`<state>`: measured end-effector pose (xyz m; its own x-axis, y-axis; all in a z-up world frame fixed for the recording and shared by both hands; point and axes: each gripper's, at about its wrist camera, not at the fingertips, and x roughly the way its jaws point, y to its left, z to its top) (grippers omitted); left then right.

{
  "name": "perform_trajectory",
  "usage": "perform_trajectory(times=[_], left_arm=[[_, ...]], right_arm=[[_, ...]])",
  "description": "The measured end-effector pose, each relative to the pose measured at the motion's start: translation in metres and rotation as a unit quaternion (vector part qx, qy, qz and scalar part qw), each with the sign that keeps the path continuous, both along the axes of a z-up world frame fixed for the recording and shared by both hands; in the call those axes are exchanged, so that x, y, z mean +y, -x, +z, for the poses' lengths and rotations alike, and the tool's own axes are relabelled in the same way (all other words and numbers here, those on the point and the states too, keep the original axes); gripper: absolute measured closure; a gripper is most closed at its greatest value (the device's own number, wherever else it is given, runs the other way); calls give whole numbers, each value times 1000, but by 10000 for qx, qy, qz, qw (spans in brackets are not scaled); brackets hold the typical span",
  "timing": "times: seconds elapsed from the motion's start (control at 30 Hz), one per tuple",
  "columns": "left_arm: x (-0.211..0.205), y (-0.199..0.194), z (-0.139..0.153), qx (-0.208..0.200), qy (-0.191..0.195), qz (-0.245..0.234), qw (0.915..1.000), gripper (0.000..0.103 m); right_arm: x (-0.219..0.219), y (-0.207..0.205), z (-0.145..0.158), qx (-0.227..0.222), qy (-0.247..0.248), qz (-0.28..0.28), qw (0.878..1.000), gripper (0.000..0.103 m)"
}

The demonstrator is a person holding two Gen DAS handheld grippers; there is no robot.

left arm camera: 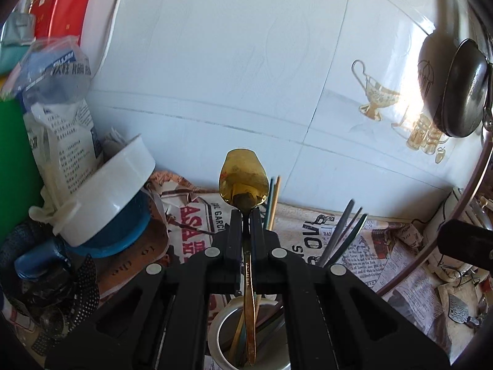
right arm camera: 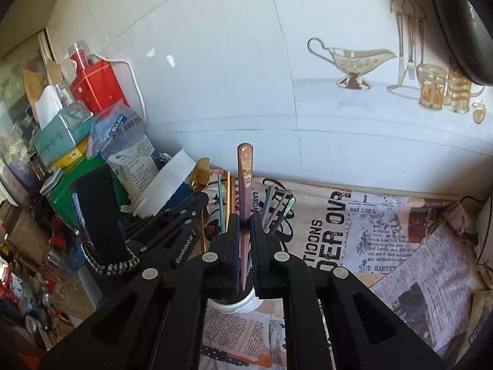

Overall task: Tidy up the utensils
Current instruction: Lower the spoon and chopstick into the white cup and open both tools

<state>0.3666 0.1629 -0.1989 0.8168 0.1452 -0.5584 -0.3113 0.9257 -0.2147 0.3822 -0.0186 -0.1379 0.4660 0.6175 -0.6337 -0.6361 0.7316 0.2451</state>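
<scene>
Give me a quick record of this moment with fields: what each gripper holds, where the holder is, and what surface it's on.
left gripper: shut on gold spoon, bowl up
right gripper: shut on purple utensil handle, upright
white holder: below both grippers, utensils already inside
surface: newspaper-print covering
backdrop: white tiled wall

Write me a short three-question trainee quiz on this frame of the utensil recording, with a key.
1. What does the left tool hold?
2. True or false: the right tool is open and holds nothing.
3. Where does the gold spoon's handle end point? A) into the white cup below it B) at the wall C) at the dark pan

Key
1. The gold spoon, bowl up.
2. False: it is shut on a slim purple utensil, of which only the handle shows.
3. A
</scene>
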Motion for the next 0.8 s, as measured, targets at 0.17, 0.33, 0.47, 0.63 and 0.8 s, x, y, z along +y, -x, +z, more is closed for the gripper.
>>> perform_trajectory(times=[0.17,0.33,0.47,0.63,0.8], left_arm=[[-1,4,-23,215,101,28,9997,100],[-5,15,-31,388,172,-127,9990,100],[-9,22,-29,505,227,-268,9981,100],[-11,29,-24,614,211,-331,9973,100],[-15,40,-11,699,109,-346,9969,100]], right_arm=[[8,-2,-17,212,163,88,9996,97],[15,-6,-34,427,358,161,9983,97],[21,-13,-49,648,476,166,9966,97],[24,-16,-56,692,539,117,9961,96],[22,-16,-57,821,569,94,9950,96]])
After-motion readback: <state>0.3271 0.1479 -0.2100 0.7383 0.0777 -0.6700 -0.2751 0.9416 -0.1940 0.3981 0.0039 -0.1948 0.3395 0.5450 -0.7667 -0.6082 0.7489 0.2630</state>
